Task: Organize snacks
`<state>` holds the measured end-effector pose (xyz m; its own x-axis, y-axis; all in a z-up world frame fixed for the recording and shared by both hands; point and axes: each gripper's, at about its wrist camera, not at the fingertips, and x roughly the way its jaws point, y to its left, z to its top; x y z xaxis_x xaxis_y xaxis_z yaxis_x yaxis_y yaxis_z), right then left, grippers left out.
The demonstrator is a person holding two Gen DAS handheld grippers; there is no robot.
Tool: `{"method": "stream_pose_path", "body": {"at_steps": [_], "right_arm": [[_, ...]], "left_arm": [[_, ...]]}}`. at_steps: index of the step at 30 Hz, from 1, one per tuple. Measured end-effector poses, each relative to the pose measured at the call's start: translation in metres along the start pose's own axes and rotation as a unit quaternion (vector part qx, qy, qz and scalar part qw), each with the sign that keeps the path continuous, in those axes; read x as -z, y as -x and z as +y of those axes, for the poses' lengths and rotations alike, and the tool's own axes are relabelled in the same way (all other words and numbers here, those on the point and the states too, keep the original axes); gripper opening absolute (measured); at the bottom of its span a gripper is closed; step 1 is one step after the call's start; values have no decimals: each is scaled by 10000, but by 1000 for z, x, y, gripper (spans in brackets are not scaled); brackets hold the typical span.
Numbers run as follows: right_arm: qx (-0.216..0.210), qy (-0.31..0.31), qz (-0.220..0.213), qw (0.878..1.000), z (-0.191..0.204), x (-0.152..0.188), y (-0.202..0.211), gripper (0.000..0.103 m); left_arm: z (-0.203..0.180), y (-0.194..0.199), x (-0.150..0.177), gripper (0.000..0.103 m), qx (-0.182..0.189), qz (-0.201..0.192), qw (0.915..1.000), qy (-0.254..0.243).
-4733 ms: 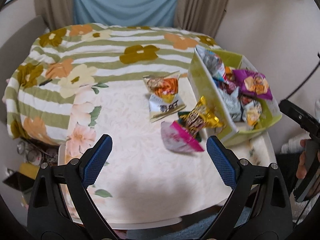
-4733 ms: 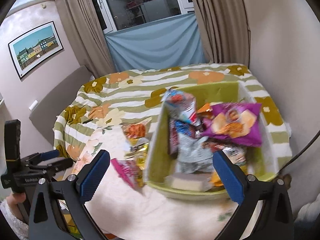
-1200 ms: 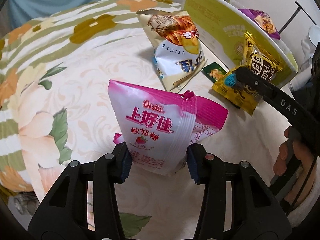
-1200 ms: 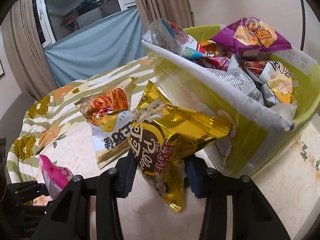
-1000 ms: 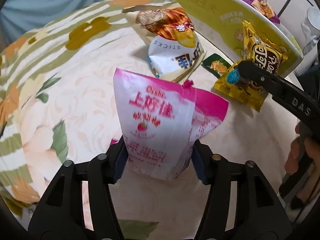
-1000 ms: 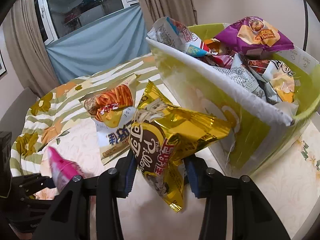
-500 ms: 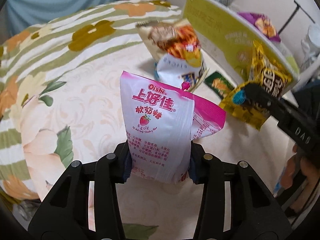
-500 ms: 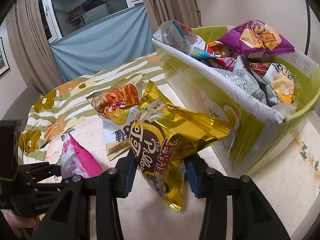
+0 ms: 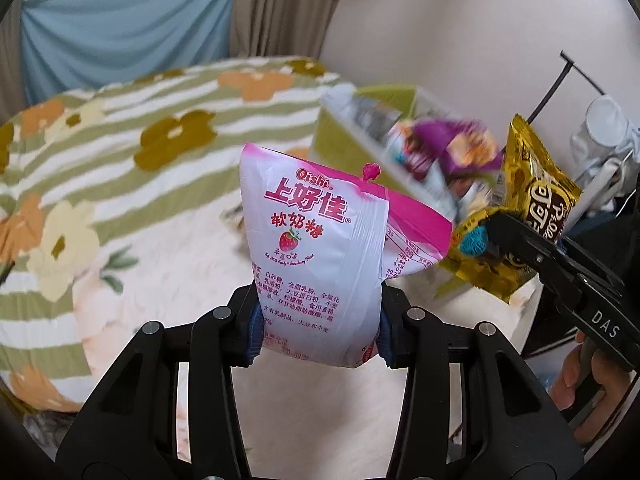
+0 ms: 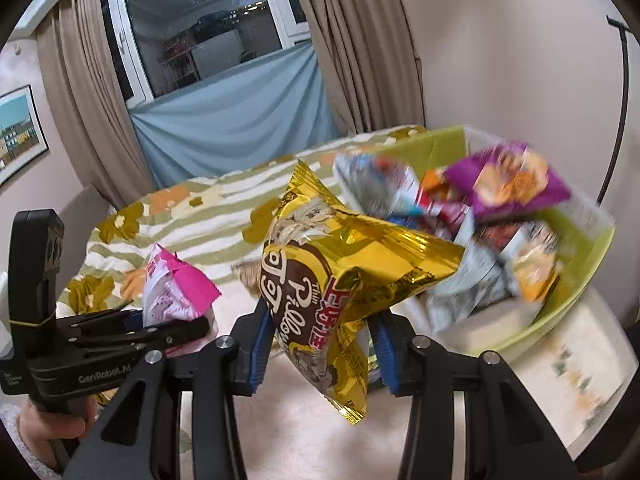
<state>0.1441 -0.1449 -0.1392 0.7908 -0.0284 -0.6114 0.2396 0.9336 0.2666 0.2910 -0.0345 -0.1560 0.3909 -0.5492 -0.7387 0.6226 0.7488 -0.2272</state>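
Note:
My left gripper (image 9: 320,330) is shut on a pink and white Oishi candy bag (image 9: 320,260) and holds it upright above the table; the bag also shows in the right wrist view (image 10: 176,288). My right gripper (image 10: 318,346) is shut on a gold Pillows snack bag (image 10: 344,276), also lifted, which the left wrist view shows at the right (image 9: 532,208). The green snack box (image 10: 576,280), full of several packets, stands behind and to the right of both bags (image 9: 340,136).
The table carries a floral cloth (image 9: 100,184). A purple chip bag (image 10: 508,180) lies on top of the box. An orange snack packet (image 10: 248,272) lies on the table, mostly hidden behind the gold bag. A wall and curtains (image 10: 352,40) are behind.
Both grippers have risen from the table with their bags and swung toward the green box. The view now looks higher, over the box rim.

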Motion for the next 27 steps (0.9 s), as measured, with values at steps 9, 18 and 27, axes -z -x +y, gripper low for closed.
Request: {"method": "stream_pose_path", "body": {"at_steps": [9,18,27], "right_arm": [[-72,260,47,9996,-78,-54,37,41],[-324,344,285,9985,-161,-75,35,41],[-904,579,756,9913,-190,-78,15,41]], "left_arm": [[-101,-14,-61,40,132,-323,9994,74],[-169,-91,-67,61,-125,133,9975,677],[-181,-73,-38,91,-882,-115,9914,958]]}}
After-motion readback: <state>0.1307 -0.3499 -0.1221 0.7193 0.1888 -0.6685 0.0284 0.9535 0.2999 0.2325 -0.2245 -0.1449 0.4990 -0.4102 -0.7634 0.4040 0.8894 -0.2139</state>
